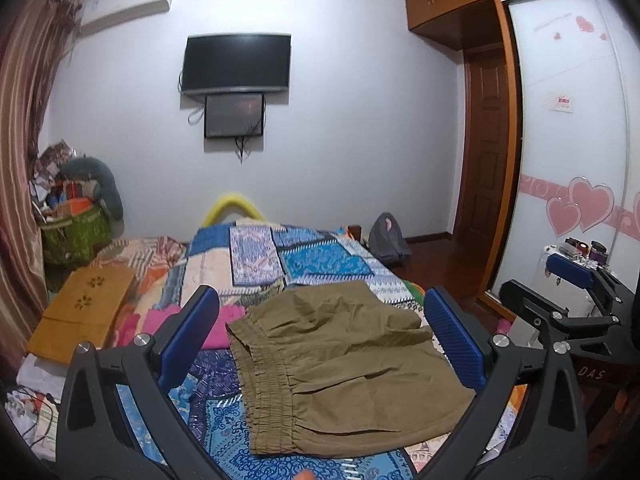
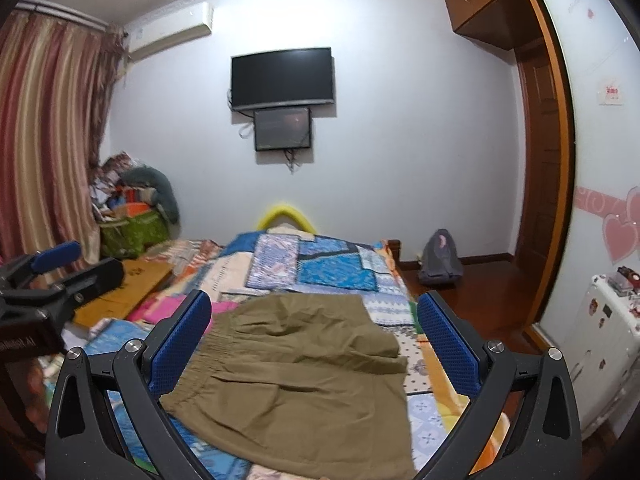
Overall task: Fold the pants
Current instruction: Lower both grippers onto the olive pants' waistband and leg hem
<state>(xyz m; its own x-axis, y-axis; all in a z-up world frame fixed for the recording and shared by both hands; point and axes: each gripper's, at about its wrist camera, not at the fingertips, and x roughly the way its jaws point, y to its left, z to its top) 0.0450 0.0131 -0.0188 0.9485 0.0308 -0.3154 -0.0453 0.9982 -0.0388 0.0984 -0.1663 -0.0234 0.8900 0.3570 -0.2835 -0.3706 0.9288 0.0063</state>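
Jaws of both the left gripper and right gripper stand wide apart, gripping nothing. The olive pants lie folded on the patterned bedspread, apparently beneath both grippers; contact cannot be confirmed.

The pants were matt olive woven cloth, creased, with a gathered elastic waistband. They lay on a patterned cotton-like bedspread. The left gripper had black matt plastic arms, textured blue pads and shiny metal bolts.
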